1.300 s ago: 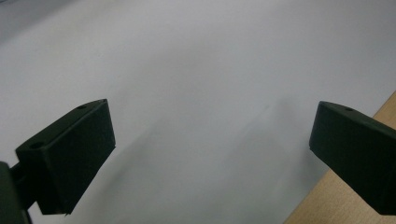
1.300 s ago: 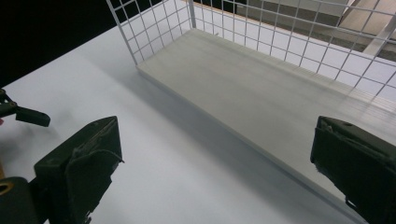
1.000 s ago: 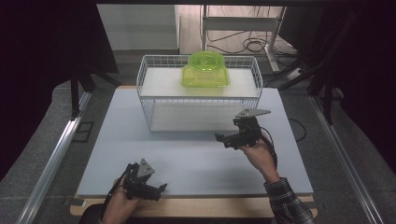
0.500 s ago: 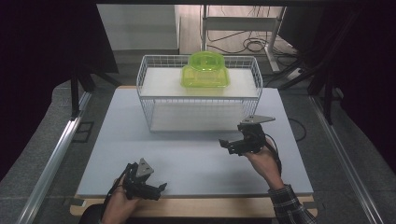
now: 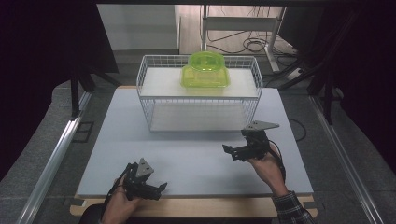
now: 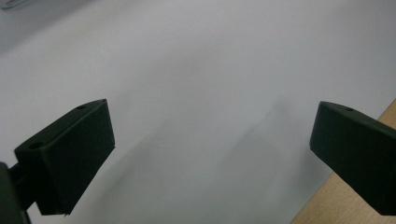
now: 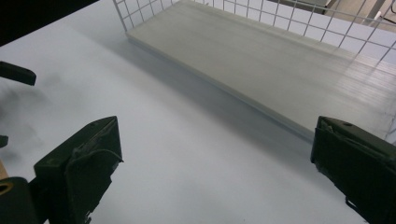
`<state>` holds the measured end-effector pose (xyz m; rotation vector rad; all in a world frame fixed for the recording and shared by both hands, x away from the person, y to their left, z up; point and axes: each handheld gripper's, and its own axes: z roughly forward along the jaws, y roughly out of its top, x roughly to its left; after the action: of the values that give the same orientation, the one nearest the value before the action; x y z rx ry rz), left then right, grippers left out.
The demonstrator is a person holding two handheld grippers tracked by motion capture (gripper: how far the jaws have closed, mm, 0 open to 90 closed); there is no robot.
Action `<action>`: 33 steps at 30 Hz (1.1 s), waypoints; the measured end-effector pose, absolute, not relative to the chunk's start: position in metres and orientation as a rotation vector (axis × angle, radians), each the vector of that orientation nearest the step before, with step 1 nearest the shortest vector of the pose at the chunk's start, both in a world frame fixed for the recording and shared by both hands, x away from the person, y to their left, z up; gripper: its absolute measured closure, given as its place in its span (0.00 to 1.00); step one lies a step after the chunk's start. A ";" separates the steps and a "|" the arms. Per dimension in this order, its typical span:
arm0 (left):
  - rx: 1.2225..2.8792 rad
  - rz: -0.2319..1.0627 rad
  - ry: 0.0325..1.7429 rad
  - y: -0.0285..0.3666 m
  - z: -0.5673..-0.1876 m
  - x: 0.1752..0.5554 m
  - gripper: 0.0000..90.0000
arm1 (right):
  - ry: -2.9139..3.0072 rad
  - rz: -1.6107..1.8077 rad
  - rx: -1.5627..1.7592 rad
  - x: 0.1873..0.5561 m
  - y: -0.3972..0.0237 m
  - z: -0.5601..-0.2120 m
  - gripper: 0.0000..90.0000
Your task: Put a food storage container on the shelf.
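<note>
Here the right gripper (image 5: 236,154) is hovering over the pale table top (image 5: 196,154), a little in front of the white wire basket (image 5: 154,100) and toward its right end. Its jaws are standing wide apart with nothing between them, and the person's right hand (image 5: 267,164) is gripping it from behind, the grey three-cornered plate on top pointing to the right. In the right gripper view the two black jaws are framing bare table surface, with the basket's lower shelf (image 7: 280,60) lying ahead behind the wire mesh.

The left gripper (image 5: 156,190) is sitting low at the near edge of the table, well apart from the right one, with the person's left hand (image 5: 119,205) wrapped around it. Its jaws are likewise spread wide and holding nothing; the left gripper view is looking down on plain table between them, with a strip of the wooden edge (image 6: 336,196) showing at the lower right.

The green translucent plastic container (image 5: 205,70) is resting on the upper shelf of the basket, right of its middle, well away from both grippers.
</note>
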<state>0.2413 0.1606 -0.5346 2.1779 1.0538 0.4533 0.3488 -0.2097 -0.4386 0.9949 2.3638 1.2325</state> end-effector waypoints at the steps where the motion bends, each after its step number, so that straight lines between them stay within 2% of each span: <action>1: 2.178 0.454 1.053 0.160 -0.535 0.241 0.00 | 2.365 1.228 0.995 0.348 -0.210 -0.439 0.02; 33: 2.208 0.499 1.056 0.155 -0.536 0.241 0.00 | 2.347 1.119 1.070 0.317 -0.250 -0.476 0.02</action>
<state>0.2412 0.1547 -0.5363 2.2076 1.0561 0.4994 0.3173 -0.2500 -0.4761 1.0695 2.3467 1.1187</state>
